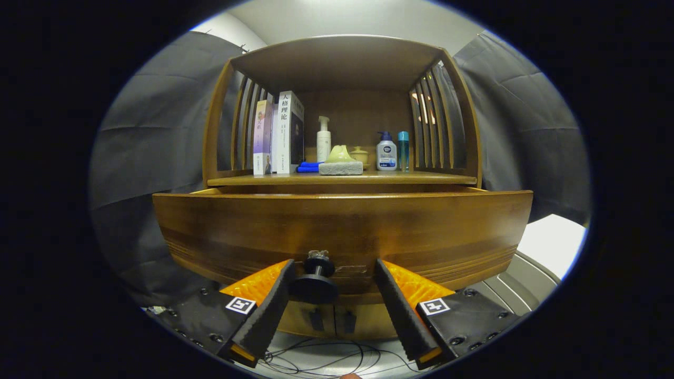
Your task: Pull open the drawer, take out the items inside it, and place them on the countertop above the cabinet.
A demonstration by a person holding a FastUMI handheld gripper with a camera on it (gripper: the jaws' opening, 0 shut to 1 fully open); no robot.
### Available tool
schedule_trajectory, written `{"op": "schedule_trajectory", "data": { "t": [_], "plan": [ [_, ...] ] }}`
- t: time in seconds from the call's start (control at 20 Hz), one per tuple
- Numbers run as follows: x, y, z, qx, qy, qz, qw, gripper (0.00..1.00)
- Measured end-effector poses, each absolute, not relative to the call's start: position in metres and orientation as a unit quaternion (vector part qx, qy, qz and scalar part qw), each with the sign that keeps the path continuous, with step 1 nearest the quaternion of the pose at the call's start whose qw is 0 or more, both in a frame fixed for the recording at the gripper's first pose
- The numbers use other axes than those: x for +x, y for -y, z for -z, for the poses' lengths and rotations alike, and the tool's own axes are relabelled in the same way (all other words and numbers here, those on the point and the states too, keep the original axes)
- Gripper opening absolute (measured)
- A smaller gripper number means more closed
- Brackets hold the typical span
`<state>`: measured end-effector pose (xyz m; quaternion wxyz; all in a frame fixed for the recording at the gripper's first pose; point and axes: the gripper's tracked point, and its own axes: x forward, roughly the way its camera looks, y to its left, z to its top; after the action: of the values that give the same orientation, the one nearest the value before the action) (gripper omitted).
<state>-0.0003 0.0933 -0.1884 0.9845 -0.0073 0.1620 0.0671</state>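
A wooden cabinet stands just ahead, and its wide drawer front (342, 231) juts out past the countertop (432, 179) above it. What lies inside the drawer is hidden behind the front. A dark round knob (315, 287) sticks out of the drawer front's lower middle. My gripper (333, 266) is open. The knob sits between the fingers, close against the left one (271, 310) and well apart from the right one (400, 308).
On the countertop stand books (279, 134), a white pump bottle (323, 139), a sponge (340, 167) with a yellowish thing on it, a blue cloth (308, 167), a small jar, and two more bottles (392, 151). Slatted sides and a top shelf enclose them. Below the drawer, cabinet doors (331, 318) and loose cables (316, 358).
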Motion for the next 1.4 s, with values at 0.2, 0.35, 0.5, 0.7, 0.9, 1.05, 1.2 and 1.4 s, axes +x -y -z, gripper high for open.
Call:
{"op": "schedule_trajectory", "data": {
  "t": [0.2,0.35,0.5,0.7,0.9,1.05,1.2,1.4],
  "plan": [
    [0.02,-0.096,0.189,0.009,-0.17,-0.064,0.983,0.97],
    [0.036,-0.097,0.193,0.012,-0.175,-0.061,0.983,0.96],
    [0.048,-0.099,0.193,0.017,-0.177,-0.057,0.982,0.96],
    [0.063,-0.1,0.196,0.015,-0.178,-0.057,0.982,0.96],
    [0.075,-0.1,0.199,0.001,-0.174,-0.058,0.983,0.96],
    [0.082,-0.1,0.201,-0.006,-0.168,-0.058,0.984,0.96],
    [0.092,-0.101,0.203,-0.01,-0.165,-0.058,0.985,0.96],
    [0.106,-0.101,0.205,-0.022,-0.158,-0.059,0.985,0.96]
  ]
}}
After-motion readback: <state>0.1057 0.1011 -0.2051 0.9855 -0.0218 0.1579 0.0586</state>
